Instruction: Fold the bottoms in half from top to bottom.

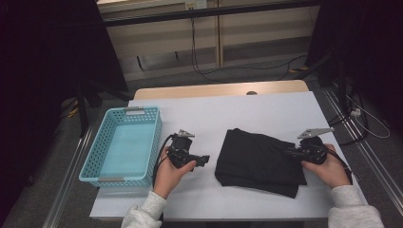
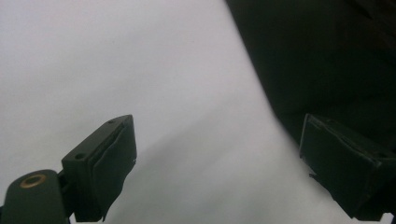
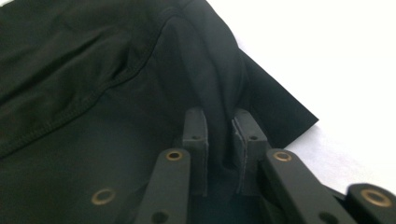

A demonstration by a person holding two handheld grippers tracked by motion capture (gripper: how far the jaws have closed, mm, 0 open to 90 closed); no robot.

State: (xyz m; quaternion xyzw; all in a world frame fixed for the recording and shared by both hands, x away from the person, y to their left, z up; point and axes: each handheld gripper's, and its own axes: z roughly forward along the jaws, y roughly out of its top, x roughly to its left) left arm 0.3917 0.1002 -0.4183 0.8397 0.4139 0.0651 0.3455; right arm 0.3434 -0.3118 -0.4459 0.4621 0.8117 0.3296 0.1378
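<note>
Pinching black cloth [image 3: 116,93]: right tool [image 3: 219,135] | left tool [image 2: 219,154] apart | white table [image 1: 266,107], seemingly dim room

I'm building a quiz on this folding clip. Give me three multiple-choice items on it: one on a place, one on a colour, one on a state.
1. Where is the basket relative to the cloth?
A. left of it
B. right of it
C. on top of it

2. What colour is the basket?
A. red
B. light blue
C. yellow

3. How do the right gripper's jaws stand?
A. wide open above the table
B. shut on nothing
C. shut on a fold of cloth

Answers:
1. A, the high view shows it at the table's left side.
2. B, its mesh walls are light blue.
3. C, the right gripper view shows fabric pinched between its pads.
</note>
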